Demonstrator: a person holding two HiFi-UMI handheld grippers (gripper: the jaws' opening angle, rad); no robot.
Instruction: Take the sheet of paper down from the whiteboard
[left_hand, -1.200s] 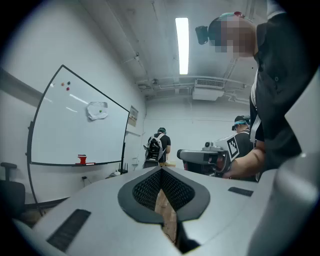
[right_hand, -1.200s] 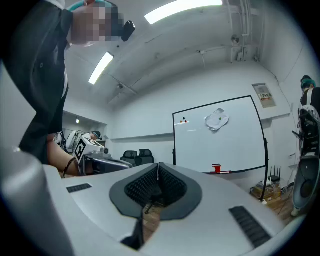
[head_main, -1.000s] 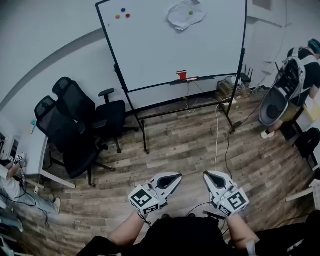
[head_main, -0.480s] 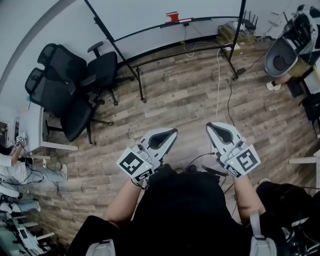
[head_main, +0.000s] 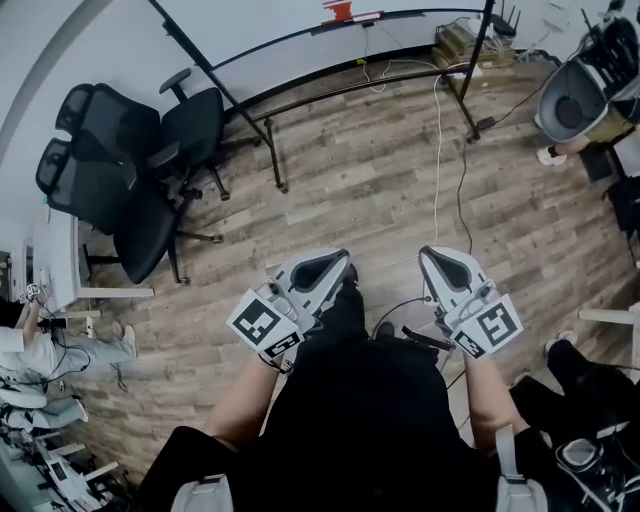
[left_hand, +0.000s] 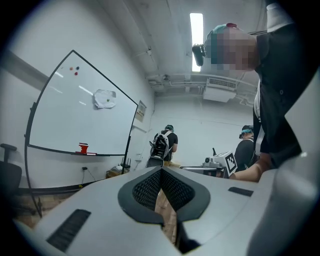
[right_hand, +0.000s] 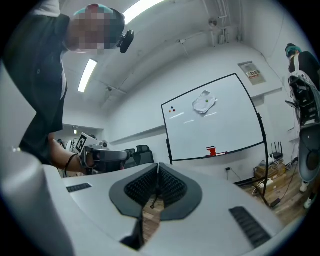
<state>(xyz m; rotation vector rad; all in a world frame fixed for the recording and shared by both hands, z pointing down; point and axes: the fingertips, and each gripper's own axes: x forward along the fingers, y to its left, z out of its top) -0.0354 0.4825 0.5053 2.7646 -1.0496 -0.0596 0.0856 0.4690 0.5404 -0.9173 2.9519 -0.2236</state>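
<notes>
The crumpled white sheet of paper (left_hand: 105, 98) hangs high on the whiteboard (left_hand: 70, 120) under a green magnet. The right gripper view shows the same paper (right_hand: 204, 102) far off on the whiteboard (right_hand: 220, 130). In the head view only the board's lower frame (head_main: 300, 40) shows, and the paper is out of sight. My left gripper (head_main: 338, 260) and right gripper (head_main: 429, 253) are held low in front of my body, pointing level at the board from across the room. Both are shut and empty, their pads pressed together in the gripper views.
Two black office chairs (head_main: 120, 170) stand left of the board's legs. Cables (head_main: 437, 130) run over the wooden floor. A red eraser (head_main: 338, 10) sits on the board's tray. A person (head_main: 590, 90) stands at the far right, and a white desk (head_main: 60, 270) is at the left.
The head view has tipped down, so the board's face and the paper have left it. Both grippers have sunk and come closer to my body, still shut.
</notes>
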